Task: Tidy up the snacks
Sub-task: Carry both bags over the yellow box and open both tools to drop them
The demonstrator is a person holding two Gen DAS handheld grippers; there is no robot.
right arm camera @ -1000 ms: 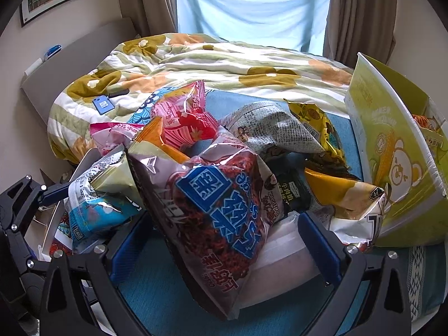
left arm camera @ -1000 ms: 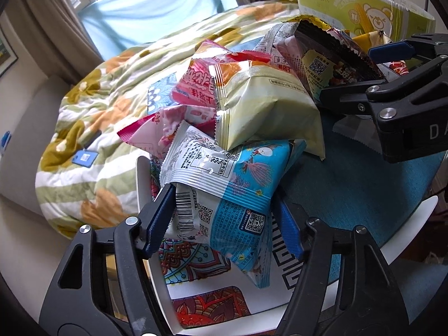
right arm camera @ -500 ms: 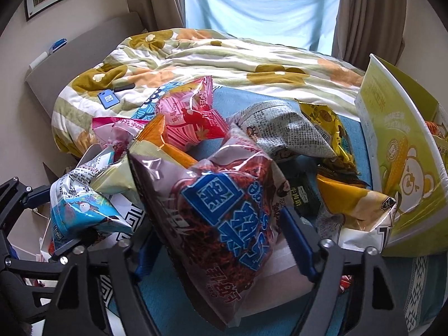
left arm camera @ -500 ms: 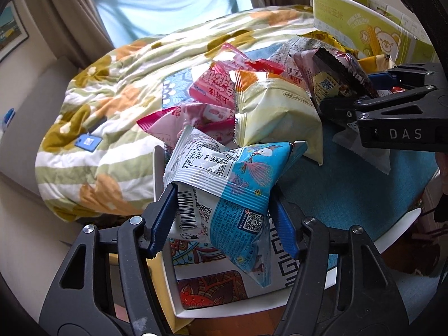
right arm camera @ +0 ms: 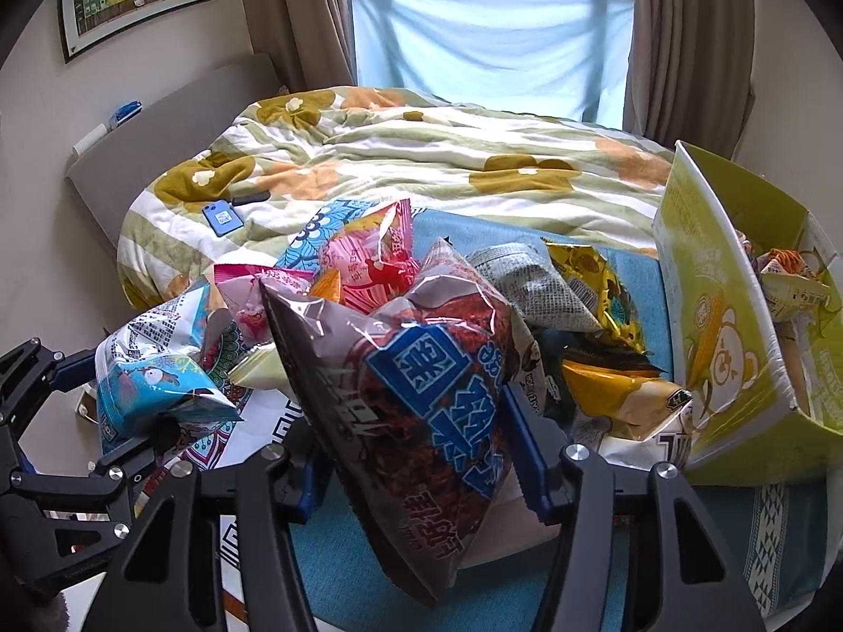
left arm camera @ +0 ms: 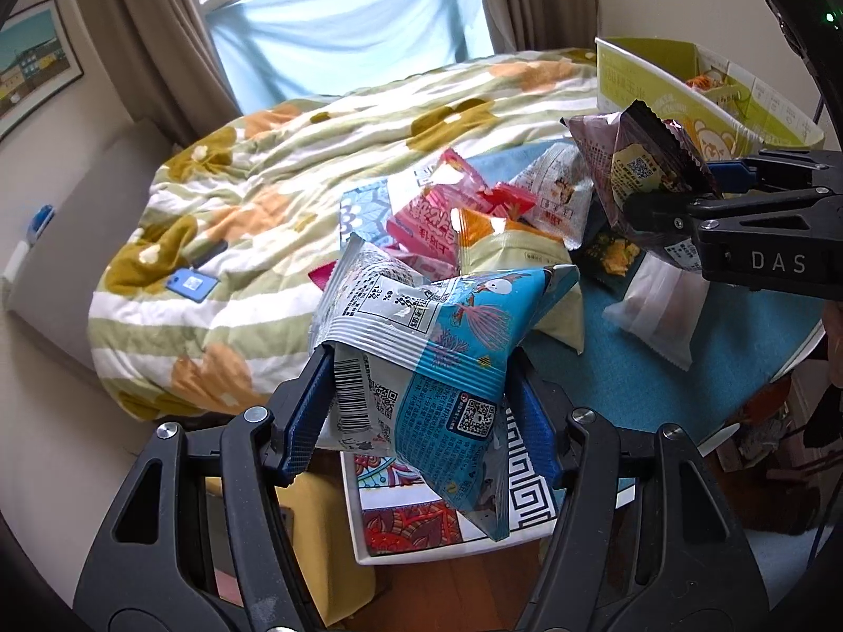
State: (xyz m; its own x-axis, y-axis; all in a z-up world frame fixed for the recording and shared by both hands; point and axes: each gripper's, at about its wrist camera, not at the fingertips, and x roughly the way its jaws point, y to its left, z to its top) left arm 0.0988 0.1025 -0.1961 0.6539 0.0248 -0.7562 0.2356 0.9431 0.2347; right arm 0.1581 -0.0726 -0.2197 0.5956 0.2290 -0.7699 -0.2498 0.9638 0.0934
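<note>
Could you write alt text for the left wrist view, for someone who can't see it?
The left gripper clamps a blue-and-white snack packet above a snack-strewn table; the right gripper holds a dark packet.

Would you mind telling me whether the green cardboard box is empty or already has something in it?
Not empty. The green cardboard box stands open, with some packets visible inside.

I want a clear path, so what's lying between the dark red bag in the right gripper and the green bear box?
In the right wrist view, a grey newsprint packet, a gold packet and an orange-yellow packet lie between the dark red bag and the green box.
</note>
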